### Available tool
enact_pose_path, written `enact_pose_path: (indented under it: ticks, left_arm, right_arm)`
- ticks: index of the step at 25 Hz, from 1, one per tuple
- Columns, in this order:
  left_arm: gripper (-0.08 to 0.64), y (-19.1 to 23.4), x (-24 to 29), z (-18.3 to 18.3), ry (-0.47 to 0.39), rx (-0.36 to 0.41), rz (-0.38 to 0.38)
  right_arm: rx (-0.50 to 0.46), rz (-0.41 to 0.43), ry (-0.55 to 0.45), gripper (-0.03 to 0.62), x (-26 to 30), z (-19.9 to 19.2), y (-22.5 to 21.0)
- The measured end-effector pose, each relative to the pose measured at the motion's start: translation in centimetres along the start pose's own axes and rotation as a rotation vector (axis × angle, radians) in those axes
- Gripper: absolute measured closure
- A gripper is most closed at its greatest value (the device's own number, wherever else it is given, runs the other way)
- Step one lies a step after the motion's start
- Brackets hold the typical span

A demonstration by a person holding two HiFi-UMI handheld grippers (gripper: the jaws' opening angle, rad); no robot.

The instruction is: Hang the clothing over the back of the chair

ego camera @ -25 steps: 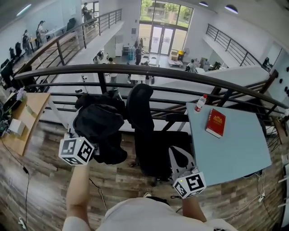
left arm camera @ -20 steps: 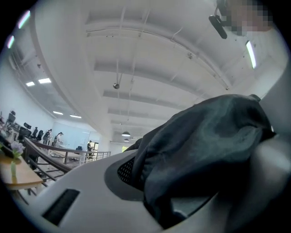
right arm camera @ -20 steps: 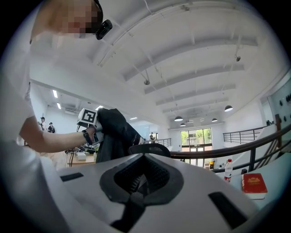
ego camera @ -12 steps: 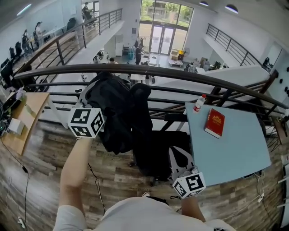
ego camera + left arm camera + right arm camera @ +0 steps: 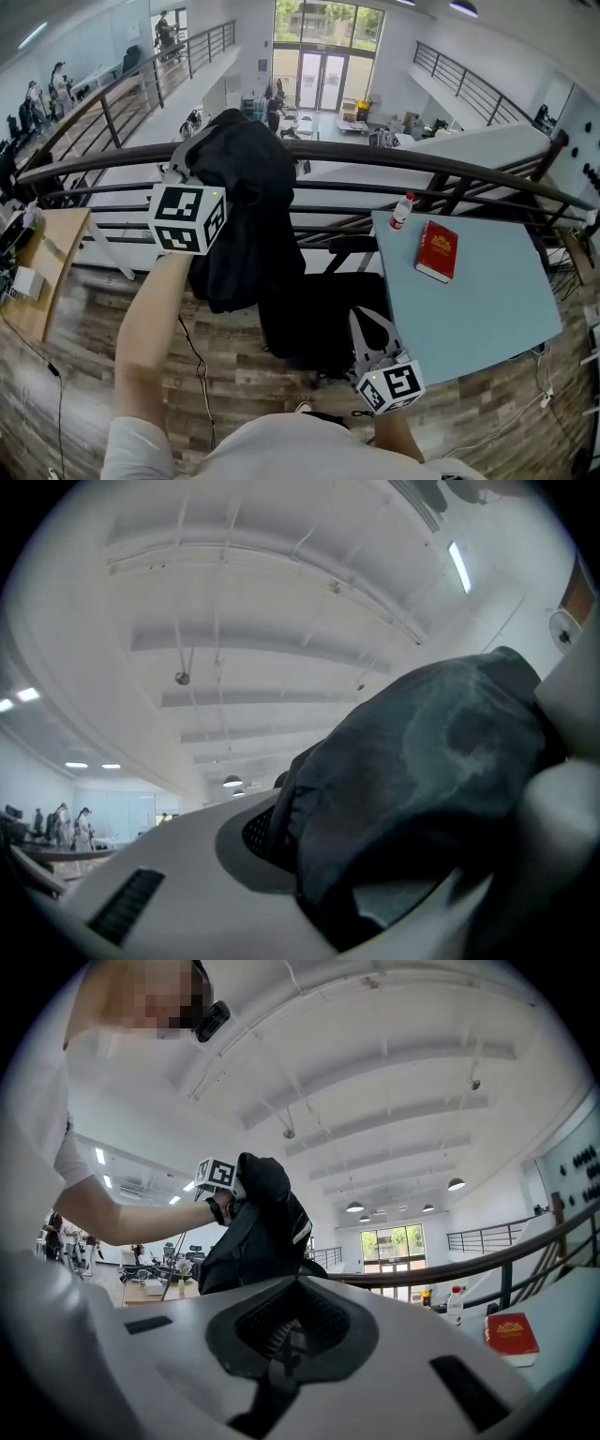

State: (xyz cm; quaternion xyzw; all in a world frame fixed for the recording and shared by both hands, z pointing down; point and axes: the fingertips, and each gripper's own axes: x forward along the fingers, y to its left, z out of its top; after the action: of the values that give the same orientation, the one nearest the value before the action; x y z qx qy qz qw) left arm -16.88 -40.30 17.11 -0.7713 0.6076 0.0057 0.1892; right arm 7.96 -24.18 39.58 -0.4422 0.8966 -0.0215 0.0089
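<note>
Furthest left, a wooden surface (image 5: 52,246) stands on the plank floor (image 5: 84,337) beside the dark railing (image 5: 422,161). Next comes the left tool (image 5: 192,171), held high on an outstretched bare arm, its marker cube facing the head camera. Its own view shows the jaws clamped on a fold of dark cloth, which fills the gap between them. That cloth is the black clothing (image 5: 239,202): it bunches at the tool, level with the top rail in the head view, and hangs down in a long drape. The drape falls in front of the black chair (image 5: 319,323), hiding most of the chair's back; whether the cloth touches the back cannot be told. The chair's seat and one armrest show below and to the right of the hanging cloth. The right tool (image 5: 366,321) sits low over the seat's right edge, near the person's body, its jaws together with nothing between them. Right of it lies a pale blue surface (image 5: 478,323) that carries a bottle with a red cap (image 5: 401,211) near its far corner and a red book (image 5: 437,250) just beside it.
</note>
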Motion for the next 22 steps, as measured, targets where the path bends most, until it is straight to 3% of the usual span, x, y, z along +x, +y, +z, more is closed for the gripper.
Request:
enact_pose_path:
  ticks: [5,9,14,18,22]
  left_arm:
    - [0.489,-3.6,3.4,4.4,-0.073,0.100,-0.053]
    - [0.488,-7.8,5.7,3.5,-0.035,0.163,-0.125]
    - [0.485,-14.3,7.4,-3.9,0.167,0.227,-0.281]
    - [0.479,-18.7,7.5,-10.0,0.324,0.234,-0.390]
    - [0.472,-22.4,6.8,-14.6,0.468,0.391,-0.484]
  right_arm:
    - [0.010,-0.023,-0.006,0.575,0.3,-0.2,-1.7]
    - [0.020,-0.037,-0.010,0.575,0.4,-0.2,-2.5]
    - [0.026,-0.045,-0.013,0.575,0.6,-0.2,-3.5]
    - [0.033,-0.051,-0.004,0.575,0.7,-0.7,-4.4]
    - [0.042,-0.057,0.011,0.575,0.9,-1.0,-4.9]
